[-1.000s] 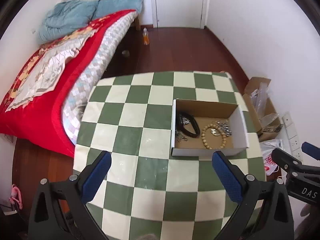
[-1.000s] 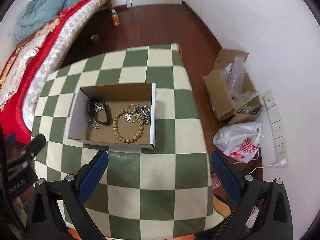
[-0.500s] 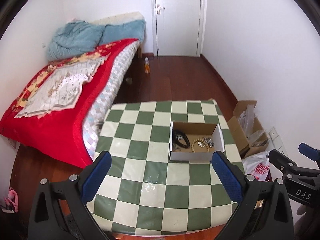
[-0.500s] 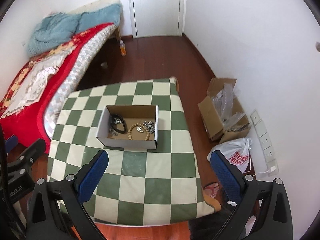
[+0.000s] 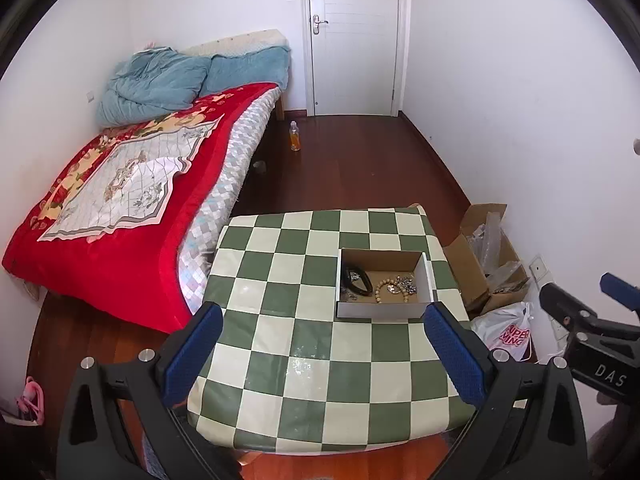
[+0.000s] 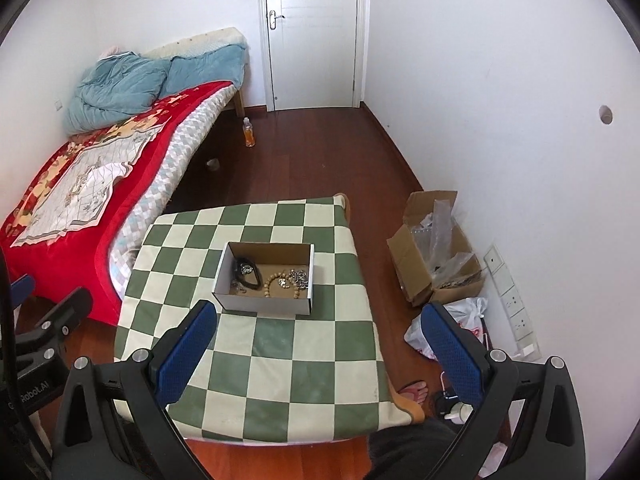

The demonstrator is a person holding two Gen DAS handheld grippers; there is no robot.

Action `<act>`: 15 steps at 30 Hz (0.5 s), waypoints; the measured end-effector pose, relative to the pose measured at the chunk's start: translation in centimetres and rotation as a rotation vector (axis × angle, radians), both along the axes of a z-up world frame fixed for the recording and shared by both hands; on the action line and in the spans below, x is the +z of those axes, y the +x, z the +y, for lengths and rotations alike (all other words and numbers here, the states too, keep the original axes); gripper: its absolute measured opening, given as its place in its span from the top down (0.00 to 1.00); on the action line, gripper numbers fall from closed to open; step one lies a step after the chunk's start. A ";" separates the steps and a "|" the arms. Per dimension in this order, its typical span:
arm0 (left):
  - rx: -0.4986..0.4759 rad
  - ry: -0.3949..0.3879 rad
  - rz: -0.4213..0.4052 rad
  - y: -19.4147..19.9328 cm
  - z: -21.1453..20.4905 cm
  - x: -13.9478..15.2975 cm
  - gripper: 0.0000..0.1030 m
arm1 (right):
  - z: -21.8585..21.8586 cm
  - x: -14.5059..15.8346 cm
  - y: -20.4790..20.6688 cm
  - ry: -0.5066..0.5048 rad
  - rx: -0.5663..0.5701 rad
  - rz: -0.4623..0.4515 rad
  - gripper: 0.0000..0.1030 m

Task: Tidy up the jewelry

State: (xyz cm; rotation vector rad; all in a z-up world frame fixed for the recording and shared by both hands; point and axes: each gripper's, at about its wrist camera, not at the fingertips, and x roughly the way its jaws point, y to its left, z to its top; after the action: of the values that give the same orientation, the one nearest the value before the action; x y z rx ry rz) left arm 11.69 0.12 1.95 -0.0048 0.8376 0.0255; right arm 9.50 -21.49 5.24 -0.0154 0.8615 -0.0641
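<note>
A small open cardboard box (image 5: 384, 310) (image 6: 264, 302) stands on the green-and-cream checkered table (image 5: 304, 344) (image 6: 280, 364). Inside lie a black bracelet (image 5: 357, 280) (image 6: 246, 273), a wooden bead bracelet (image 5: 390, 292) (image 6: 280, 282) and a silver chain (image 5: 407, 283) (image 6: 301, 276). My left gripper (image 5: 320, 352) is open and empty, held high and back from the table's near edge. My right gripper (image 6: 320, 352) is open and empty, also high above the near edge. Each gripper shows at the other view's edge.
A bed with a red quilt (image 5: 120, 184) (image 6: 76, 176) stands left of the table. An open carton (image 5: 480, 268) (image 6: 432, 256) and a plastic bag (image 5: 508, 330) (image 6: 460, 316) sit on the wood floor at the right wall. An orange bottle (image 5: 295, 136) stands near the white door (image 6: 312, 32).
Both grippers have pulled up and back from the table, so the box and table look much smaller. Both jaws stay open and empty. The jewelry has not moved.
</note>
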 end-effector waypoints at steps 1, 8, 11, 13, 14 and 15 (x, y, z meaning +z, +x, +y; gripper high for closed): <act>-0.001 -0.002 0.003 0.2 -0.1 0.0 0.00 | 0.0 0.0 0.3 -0.005 -0.004 0.009 0.00; 0.018 -0.031 0.047 1.9 -0.2 -0.4 0.00 | 0.0 0.3 2.3 -0.020 -0.003 0.030 0.00; 0.027 -0.026 0.055 2.4 -0.2 -0.6 0.00 | 0.1 0.2 3.3 -0.033 -0.004 0.033 0.00; 0.031 -0.025 0.058 2.7 -0.1 -0.7 0.00 | 0.0 0.2 3.9 -0.032 -0.006 0.039 0.00; 0.038 -0.019 0.060 2.9 -0.1 -0.8 0.00 | 0.0 0.2 4.1 -0.034 -0.007 0.041 0.00; 0.041 -0.014 0.059 3.0 -0.1 -0.8 0.00 | 0.0 0.1 4.3 -0.037 -0.008 0.042 0.00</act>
State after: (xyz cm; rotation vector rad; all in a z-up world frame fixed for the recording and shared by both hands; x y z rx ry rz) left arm 14.70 0.05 1.17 -0.0348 0.8967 0.0586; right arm 13.83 -21.44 5.35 -0.0478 0.9025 -0.0876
